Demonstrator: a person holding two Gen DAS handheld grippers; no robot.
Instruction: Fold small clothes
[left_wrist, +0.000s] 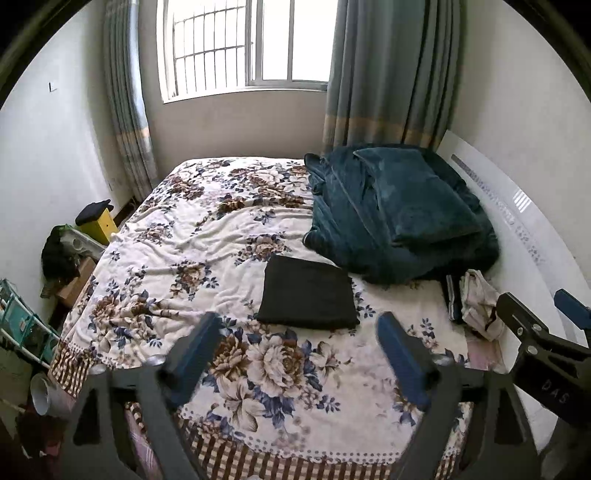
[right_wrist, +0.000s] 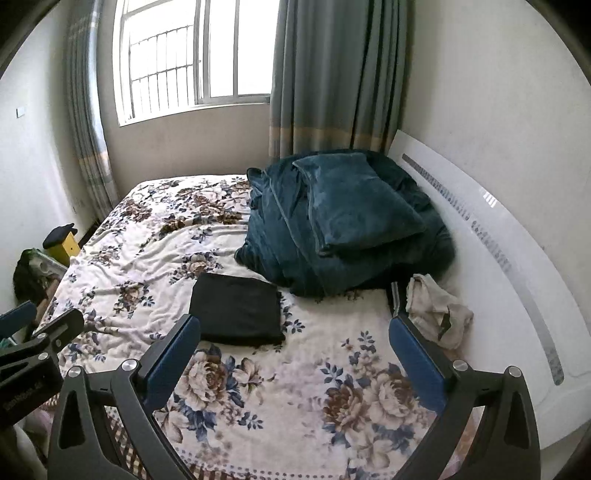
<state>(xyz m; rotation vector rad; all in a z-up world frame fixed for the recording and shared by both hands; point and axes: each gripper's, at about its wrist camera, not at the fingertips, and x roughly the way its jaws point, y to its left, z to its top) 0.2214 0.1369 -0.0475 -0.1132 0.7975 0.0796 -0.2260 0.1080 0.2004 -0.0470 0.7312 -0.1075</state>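
Note:
A black garment (left_wrist: 308, 293) lies folded into a neat rectangle on the floral bedspread (left_wrist: 184, 258); it also shows in the right wrist view (right_wrist: 236, 308). A crumpled cream garment (left_wrist: 480, 302) lies at the bed's right side near the headboard, also in the right wrist view (right_wrist: 436, 314). My left gripper (left_wrist: 299, 328) is open and empty, held above the bed in front of the black garment. My right gripper (right_wrist: 293, 332) is open and empty, just in front of the black garment; it also shows at the right in the left wrist view (left_wrist: 535, 306).
A dark teal blanket pile with a pillow (left_wrist: 399, 214) sits at the back right of the bed. A white headboard (right_wrist: 498, 236) runs along the right. A yellow stool (left_wrist: 98, 219) and clutter (left_wrist: 59, 254) stand left of the bed. Window and curtains behind.

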